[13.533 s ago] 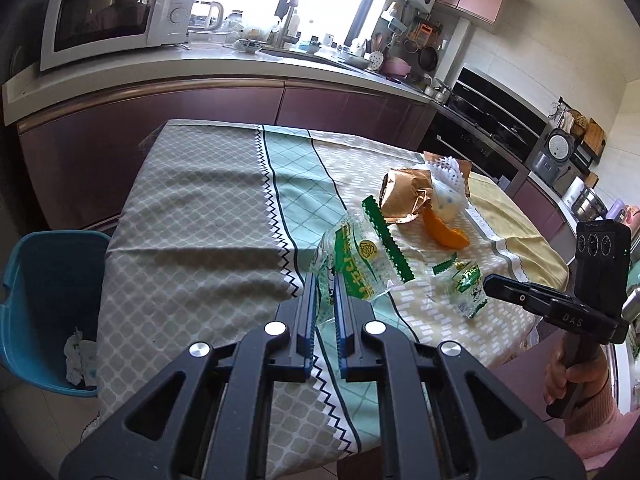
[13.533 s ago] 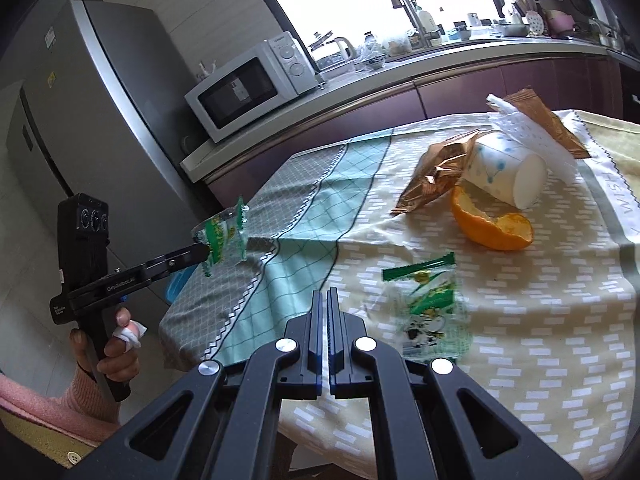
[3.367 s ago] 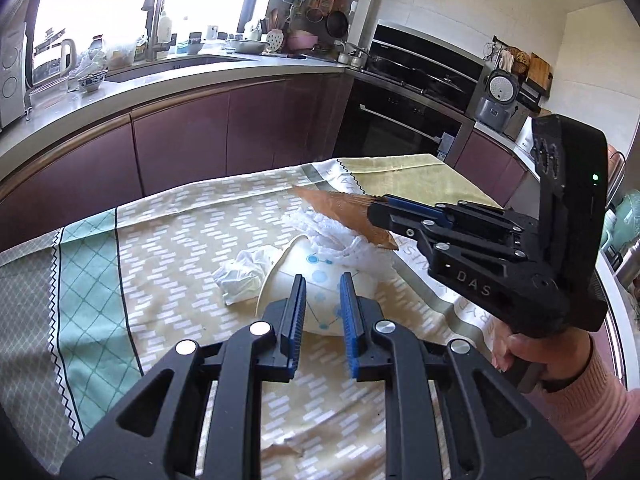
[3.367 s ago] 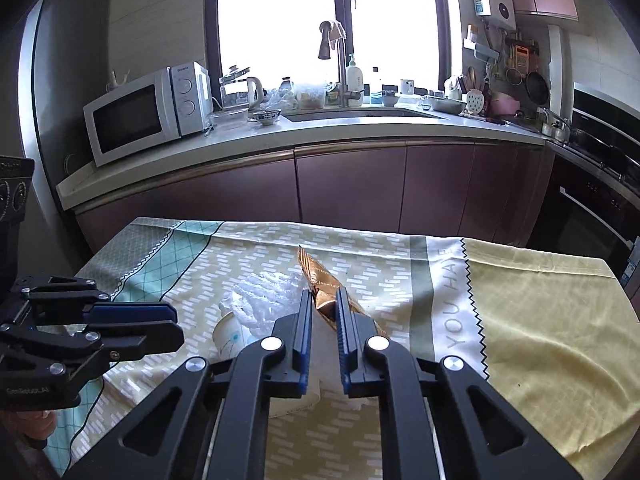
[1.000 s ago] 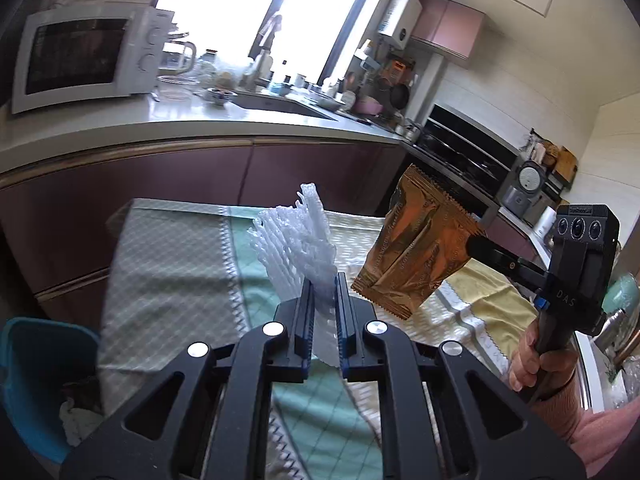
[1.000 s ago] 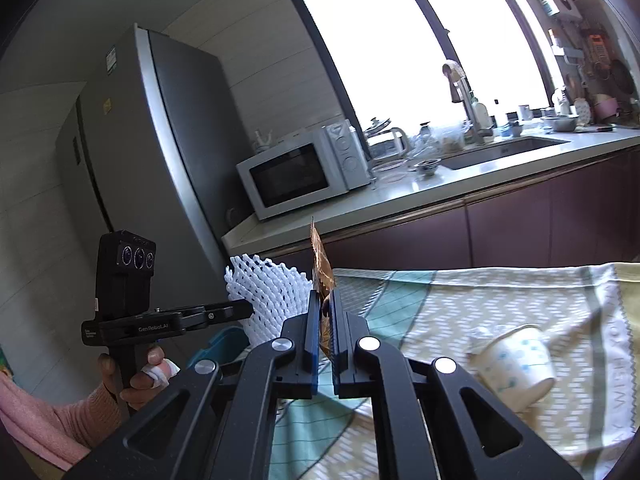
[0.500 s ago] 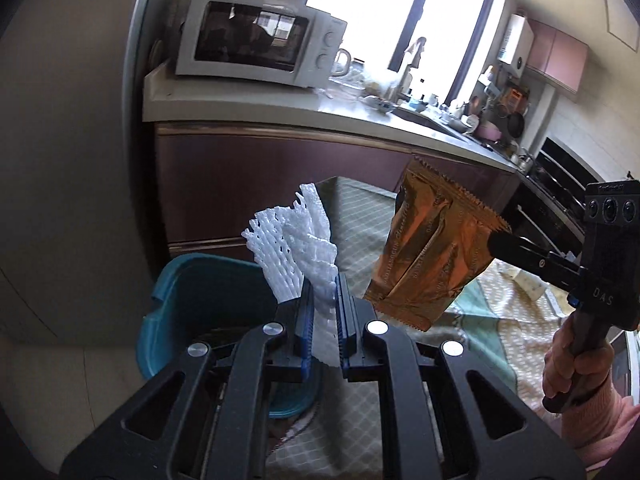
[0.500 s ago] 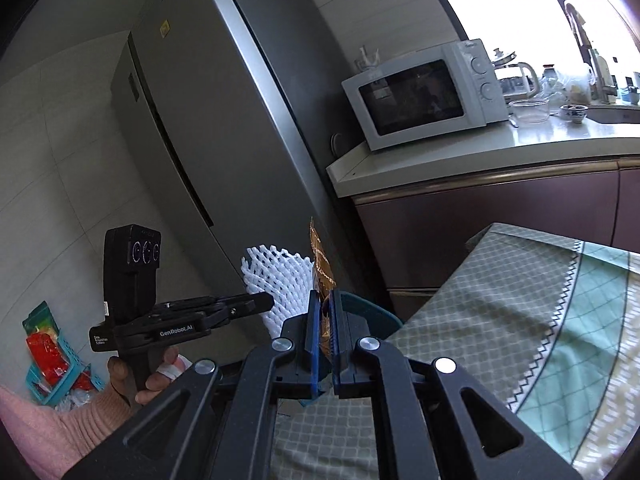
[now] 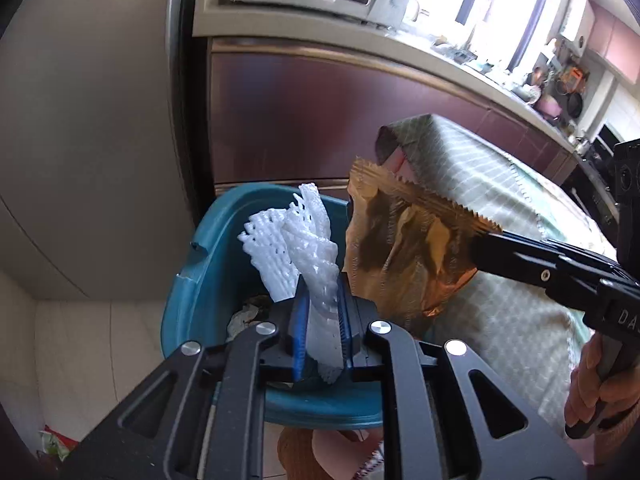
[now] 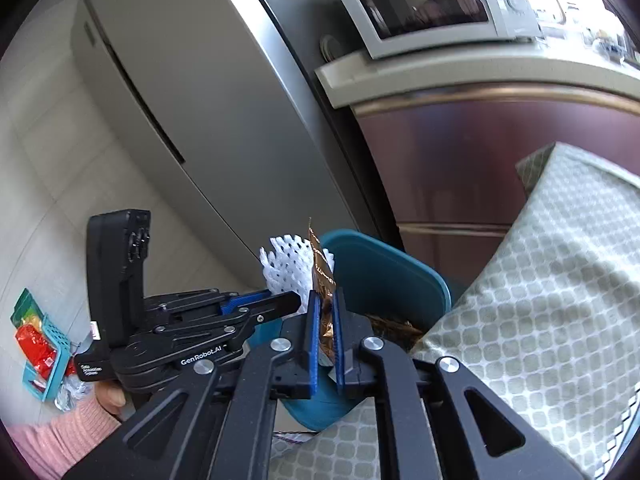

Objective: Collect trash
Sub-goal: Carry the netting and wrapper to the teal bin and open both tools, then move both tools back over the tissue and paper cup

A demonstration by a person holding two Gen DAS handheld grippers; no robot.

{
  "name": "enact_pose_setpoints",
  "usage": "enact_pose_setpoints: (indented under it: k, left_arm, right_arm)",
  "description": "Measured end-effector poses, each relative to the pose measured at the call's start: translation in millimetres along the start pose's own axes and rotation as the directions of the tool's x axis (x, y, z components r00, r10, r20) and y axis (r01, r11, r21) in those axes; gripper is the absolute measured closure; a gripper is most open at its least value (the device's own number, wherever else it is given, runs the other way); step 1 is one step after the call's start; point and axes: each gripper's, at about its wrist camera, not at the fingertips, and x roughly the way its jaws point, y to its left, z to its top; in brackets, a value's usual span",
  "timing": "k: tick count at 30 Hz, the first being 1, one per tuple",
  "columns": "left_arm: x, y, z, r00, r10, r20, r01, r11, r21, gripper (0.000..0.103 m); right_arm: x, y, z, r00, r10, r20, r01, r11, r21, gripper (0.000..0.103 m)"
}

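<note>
Left wrist view: the left gripper [image 9: 322,326] pinches a white foam fruit net [image 9: 296,256] between its 2 blue pads, jaws nearly closed on the bunched foam. The net stands up from the fingers, its long axis running forward and upward. Directly beyond and below the fingertips is the open mouth of a teal trash bin [image 9: 200,264] on the floor, with crumpled scraps partly visible inside.

From the right of this view the right gripper [image 9: 478,248] reaches in, clamped on the serrated edge of a copper-brown snack wrapper [image 9: 400,252]. The wrapper hangs broadside next to the net, over the bin's near-right rim and just beside the table [image 9: 520,208] with its checked cloth.

Right wrist view: the wrapper shows edge-on as a thin strip between 2 nearly closed blue pads, with the bin straight ahead and below. The left gripper crosses in from the left, the net at its tip.

Both pieces appear to hang above the bin, so opening the jaws would likely drop them in; the left gripper looks more centred over the opening. The bin's near rim is hidden behind both grippers, and whether net and wrapper touch cannot be told.
</note>
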Motion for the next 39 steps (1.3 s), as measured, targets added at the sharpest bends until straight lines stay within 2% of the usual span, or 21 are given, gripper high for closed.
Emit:
enact_pose_setpoints:
  k: [2, 4, 9, 11, 13, 16, 23, 30, 35, 39]
  left_arm:
    - [9, 1, -1, 1.0, 0.007, -0.018, -0.007, 1.0, -0.005, 0.088]
    - [17, 2, -2, 0.999, 0.012, -0.037, -0.013, 1.0, -0.011, 0.087]
    - [28, 0, -4, 0.999, 0.013, -0.053, -0.015, 1.0, -0.025, 0.087]
    - [32, -5, -6, 0.998, 0.025, -0.054, -0.026, 0.999, -0.024, 0.086]
    - [32, -7, -9, 0.998, 0.027, -0.055, -0.028, 0.999, -0.023, 0.081]
    - [38, -8, -9, 0.996, 0.041, -0.076, -0.043, 0.999, -0.029, 0.072]
    - [41, -21, -10, 0.997, 0.038, -0.069, -0.039, 0.999, -0.023, 0.072]
    - [8, -64, -1, 0.996, -0.09, 0.028, 0.089, 0.996, 0.03, 0.072]
    - [-15, -115, 5, 0.976, -0.2, 0.081, 0.19, 0.975, 0.116, 0.071]
    - [-23, -160, 7, 0.957, -0.279, 0.079, 0.261, 0.947, 0.186, 0.07]
  right_arm:
    - [10, -4, -4, 1.0, -0.009, -0.027, 0.01, 1.0, 0.017, 0.093]
    - [14, -8, -8, 0.999, -0.022, -0.043, 0.024, 0.999, 0.04, 0.084]
    - [3, -17, -15, 0.999, -0.023, -0.037, 0.025, 0.997, 0.066, 0.083]
    - [-6, -18, -18, 0.999, -0.022, -0.028, 0.023, 0.998, 0.063, 0.081]
    - [-16, -17, -20, 0.999, -0.028, -0.021, 0.029, 0.998, 0.05, 0.077]
    - [-31, -13, -23, 0.999, -0.036, -0.014, 0.037, 0.999, 0.025, 0.075]
    - [-70, -14, -36, 0.999, -0.044, 0.02, 0.044, 0.999, 0.004, 0.074]
    - [-127, -24, -57, 0.991, -0.08, 0.103, 0.081, 0.997, -0.005, 0.068]
    - [-178, -46, -73, 0.972, -0.171, 0.163, 0.166, 0.985, 0.042, 0.067]
    - [-224, -72, -92, 0.94, -0.267, 0.213, 0.245, 0.961, 0.126, 0.066]
